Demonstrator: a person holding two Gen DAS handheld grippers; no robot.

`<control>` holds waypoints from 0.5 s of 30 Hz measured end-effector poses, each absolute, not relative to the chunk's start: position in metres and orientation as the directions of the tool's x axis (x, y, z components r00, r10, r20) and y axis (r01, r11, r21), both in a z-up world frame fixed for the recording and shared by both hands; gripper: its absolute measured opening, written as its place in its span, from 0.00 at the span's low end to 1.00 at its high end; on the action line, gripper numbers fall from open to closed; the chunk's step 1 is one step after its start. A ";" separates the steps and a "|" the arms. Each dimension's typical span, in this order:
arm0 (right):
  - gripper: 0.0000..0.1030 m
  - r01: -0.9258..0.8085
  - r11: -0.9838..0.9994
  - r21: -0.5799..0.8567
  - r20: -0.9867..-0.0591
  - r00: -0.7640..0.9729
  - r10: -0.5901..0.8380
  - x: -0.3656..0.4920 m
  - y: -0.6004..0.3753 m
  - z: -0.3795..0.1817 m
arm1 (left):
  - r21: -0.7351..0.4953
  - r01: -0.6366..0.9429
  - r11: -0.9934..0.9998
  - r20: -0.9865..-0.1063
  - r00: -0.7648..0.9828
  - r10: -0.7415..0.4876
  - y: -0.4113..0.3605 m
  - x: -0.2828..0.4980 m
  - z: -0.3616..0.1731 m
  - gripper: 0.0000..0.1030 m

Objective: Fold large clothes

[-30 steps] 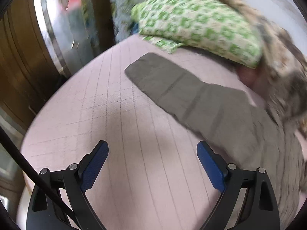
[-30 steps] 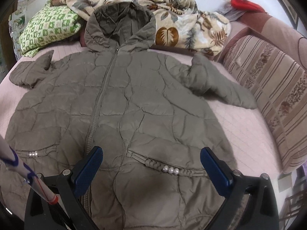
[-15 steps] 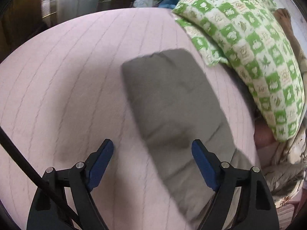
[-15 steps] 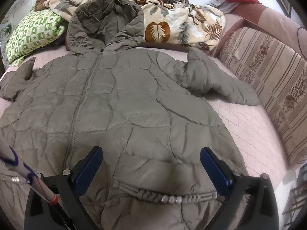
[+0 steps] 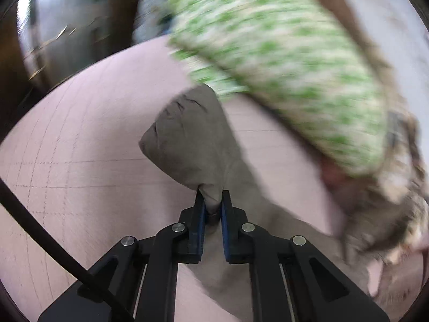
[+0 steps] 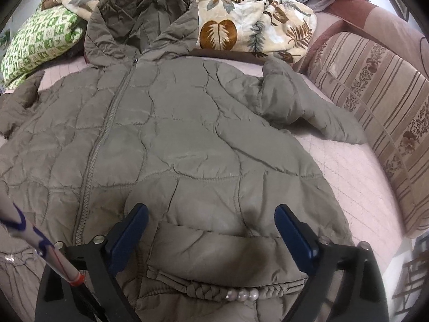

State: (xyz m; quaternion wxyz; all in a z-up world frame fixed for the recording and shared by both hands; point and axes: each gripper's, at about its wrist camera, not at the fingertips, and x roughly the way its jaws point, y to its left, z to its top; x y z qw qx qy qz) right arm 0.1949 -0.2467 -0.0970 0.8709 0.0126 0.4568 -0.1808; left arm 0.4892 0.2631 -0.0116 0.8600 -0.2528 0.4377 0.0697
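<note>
Left tool pinching jacket sleeve; right tool wide over jacket front.

My left tool has just closed and its jaws now clamp a fold of the jacket's sleeve, lifted off the pink bed. My right tool hangs wide above the lower front of the jacket, gripping nothing. The jacket lies flat, zipped, hood farthest. Far left, a green pillow; far right, a leaf-print blanket.

jacket: 1 | pillow: 1 | blanket: 1 (crumpled) | pearls: 3
</note>
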 end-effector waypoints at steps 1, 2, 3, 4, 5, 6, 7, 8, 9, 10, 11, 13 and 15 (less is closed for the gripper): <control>0.93 0.326 0.935 -0.137 -0.795 0.527 -0.300 0.193 -0.247 -0.094 | -0.387 -0.290 0.875 -0.768 0.627 -0.132 0.243 0.482 0.007 0.09; 0.93 0.326 0.936 -0.129 -0.788 0.540 -0.297 0.190 -0.248 -0.089 | -0.401 -0.245 0.883 -0.752 0.638 -0.164 0.225 0.476 0.021 0.09; 0.93 0.329 0.936 -0.124 -0.783 0.547 -0.295 0.188 -0.249 -0.086 | -0.415 -0.192 0.889 -0.735 0.647 -0.203 0.204 0.469 0.035 0.09; 0.93 0.331 0.937 -0.113 -0.777 0.558 -0.291 0.185 -0.250 -0.082 | -0.423 -0.135 0.896 -0.718 0.653 -0.240 0.179 0.461 0.048 0.09; 0.93 0.336 0.937 -0.099 -0.771 0.569 -0.286 0.181 -0.253 -0.077 | -0.427 -0.078 0.901 -0.704 0.654 -0.277 0.153 0.453 0.060 0.09; 0.93 0.340 0.936 -0.090 -0.768 0.575 -0.283 0.178 -0.255 -0.074 | -0.435 -0.021 0.900 -0.689 0.651 -0.318 0.126 0.445 0.070 0.09; 0.93 0.345 0.935 -0.081 -0.764 0.581 -0.281 0.174 -0.257 -0.071 | -0.446 0.034 0.894 -0.677 0.640 -0.363 0.097 0.437 0.078 0.09; 0.93 0.352 0.933 -0.073 -0.761 0.586 -0.280 0.170 -0.259 -0.068 | -0.451 0.073 0.889 -0.672 0.628 -0.393 0.075 0.430 0.080 0.09; 0.93 0.359 0.931 -0.064 -0.757 0.590 -0.280 0.166 -0.263 -0.066 | -0.450 0.124 0.884 -0.668 0.611 -0.425 0.046 0.422 0.083 0.09; 0.93 0.370 0.928 -0.053 -0.753 0.595 -0.280 0.159 -0.268 -0.063 | -0.440 0.163 0.883 -0.669 0.596 -0.444 0.019 0.417 0.082 0.09; 0.93 0.376 0.925 -0.048 -0.751 0.597 -0.282 0.155 -0.270 -0.061 | -0.433 0.194 0.880 -0.673 0.581 -0.459 -0.005 0.412 0.079 0.09; 0.93 0.395 0.918 -0.035 -0.747 0.600 -0.287 0.145 -0.280 -0.058 | -0.426 0.255 0.868 -0.691 0.527 -0.494 -0.057 0.399 0.065 0.09; 0.93 0.418 0.908 -0.023 -0.746 0.598 -0.293 0.133 -0.291 -0.057 | -0.396 0.296 0.869 -0.722 0.484 -0.494 -0.101 0.389 0.044 0.15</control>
